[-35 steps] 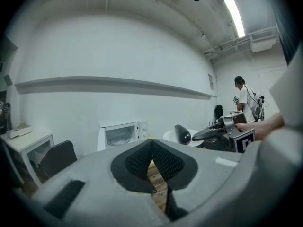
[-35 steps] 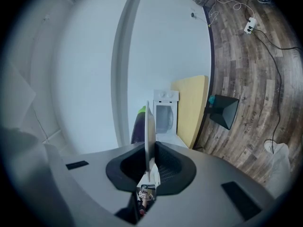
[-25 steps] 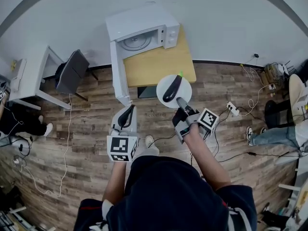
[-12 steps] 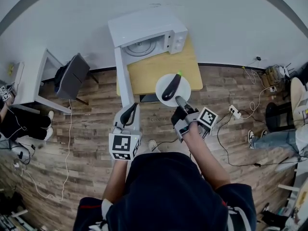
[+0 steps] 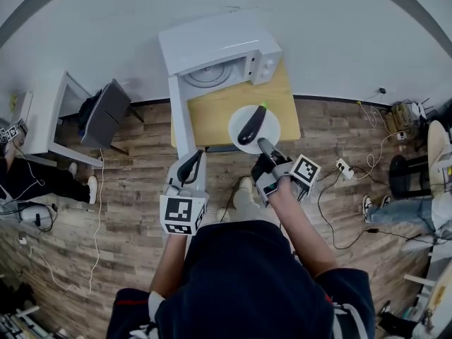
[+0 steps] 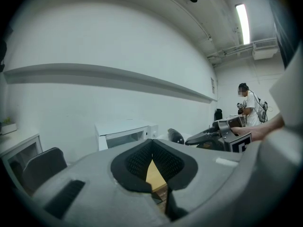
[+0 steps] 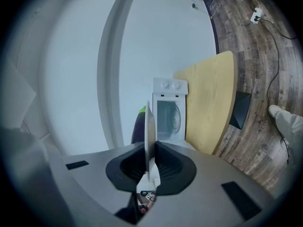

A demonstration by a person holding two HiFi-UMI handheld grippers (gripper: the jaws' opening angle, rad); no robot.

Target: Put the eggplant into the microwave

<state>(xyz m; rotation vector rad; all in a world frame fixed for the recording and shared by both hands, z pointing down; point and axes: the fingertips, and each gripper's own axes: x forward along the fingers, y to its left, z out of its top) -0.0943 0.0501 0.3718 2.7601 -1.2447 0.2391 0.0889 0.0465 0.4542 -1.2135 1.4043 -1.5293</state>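
**Eggplant rode a plate pinched in the right gripper**

Eggplant (image 5: 251, 127), dark purple with a green stem end, lay lengthwise across the middle of a white plate (image 5: 270, 131). Its stem pointed toward the microwave (image 5: 219, 44). The right gripper (image 5: 263, 145) was clamped on the plate's near rim. In the right gripper view the rim stood edge-on between the two dark pads, which pressed on it from both sides. The eggplant was therefore just beyond the jaw tips, carried on the plate and not touched by the gripper itself.

The plate hung over the near part of the wooden table (image 5: 212, 111). From overhead it probably floated clear of the surface, though contact could not be ruled out.

The microwave sat at the table's far end with its door (image 5: 180, 122) swung wide open to the left and its glass turntable (image 5: 209, 76) showing inside. The eggplant was well short of that opening.

The left gripper (image 5: 189, 167) was beside the door's free edge, with its jaw tips together and nothing between them.
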